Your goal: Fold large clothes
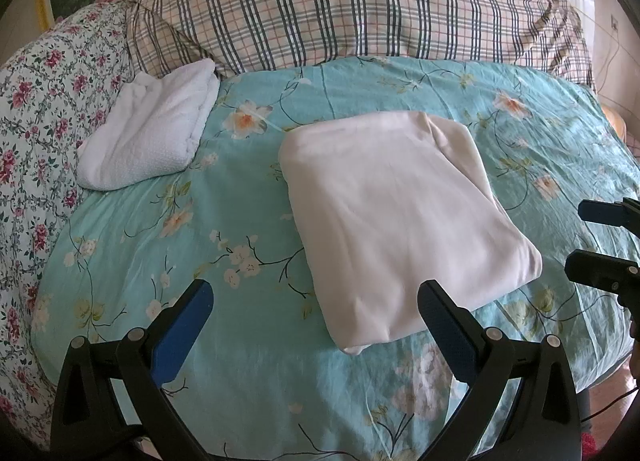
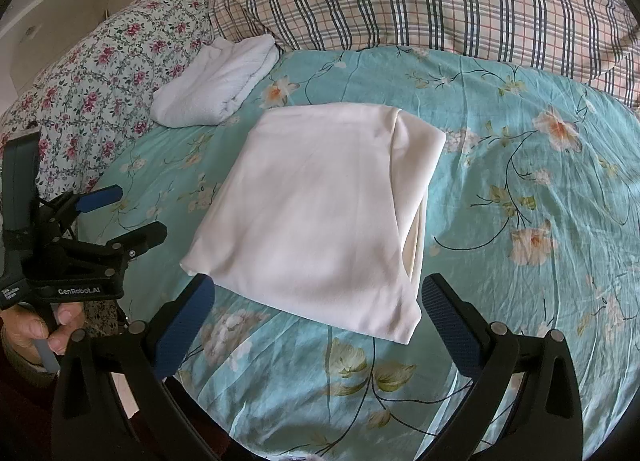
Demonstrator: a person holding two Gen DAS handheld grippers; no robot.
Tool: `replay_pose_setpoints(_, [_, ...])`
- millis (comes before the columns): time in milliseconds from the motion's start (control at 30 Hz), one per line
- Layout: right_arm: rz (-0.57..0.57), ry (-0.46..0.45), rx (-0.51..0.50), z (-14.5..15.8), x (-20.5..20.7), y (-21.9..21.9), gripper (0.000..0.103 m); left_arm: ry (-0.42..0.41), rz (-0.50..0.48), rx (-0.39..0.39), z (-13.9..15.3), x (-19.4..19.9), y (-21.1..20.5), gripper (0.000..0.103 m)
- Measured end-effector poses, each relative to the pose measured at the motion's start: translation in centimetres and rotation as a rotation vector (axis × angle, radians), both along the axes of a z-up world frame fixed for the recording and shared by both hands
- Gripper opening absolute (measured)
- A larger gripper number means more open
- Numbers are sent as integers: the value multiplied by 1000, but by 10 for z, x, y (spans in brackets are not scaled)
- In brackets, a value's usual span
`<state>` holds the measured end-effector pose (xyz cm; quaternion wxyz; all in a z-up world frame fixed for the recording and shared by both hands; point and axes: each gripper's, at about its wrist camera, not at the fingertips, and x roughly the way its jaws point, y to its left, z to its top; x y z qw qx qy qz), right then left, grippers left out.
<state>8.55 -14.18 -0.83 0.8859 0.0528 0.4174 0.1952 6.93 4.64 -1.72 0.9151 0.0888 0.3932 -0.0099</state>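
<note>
A cream-white garment (image 1: 400, 213) lies folded into a thick rectangle on the teal floral bedsheet (image 1: 248, 361); it also shows in the right wrist view (image 2: 320, 217). My left gripper (image 1: 316, 293) is open and empty, hovering at the garment's near left corner. My right gripper (image 2: 316, 289) is open and empty, hovering above the garment's near edge. The right gripper also shows at the right edge of the left wrist view (image 1: 576, 235), open. The left gripper shows at the left of the right wrist view (image 2: 140, 211), open, held by a hand.
A folded white towel (image 1: 152, 133) lies at the back left, also seen in the right wrist view (image 2: 220, 85). A plaid quilt (image 1: 360, 5) is piled along the back. A rose-print cover (image 1: 36, 133) bounds the left side. The bed's edge falls off at the right.
</note>
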Motion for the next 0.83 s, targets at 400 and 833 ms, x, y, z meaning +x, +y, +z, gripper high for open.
replay_pose_setpoints(400, [2,-1,2,2,10,-4,103,-11,-3,-2,3,4,3,102])
replay_pose_setpoints(833, [-5,13,14,-11,33,-6,103,0,16,-39,2,26,16,102])
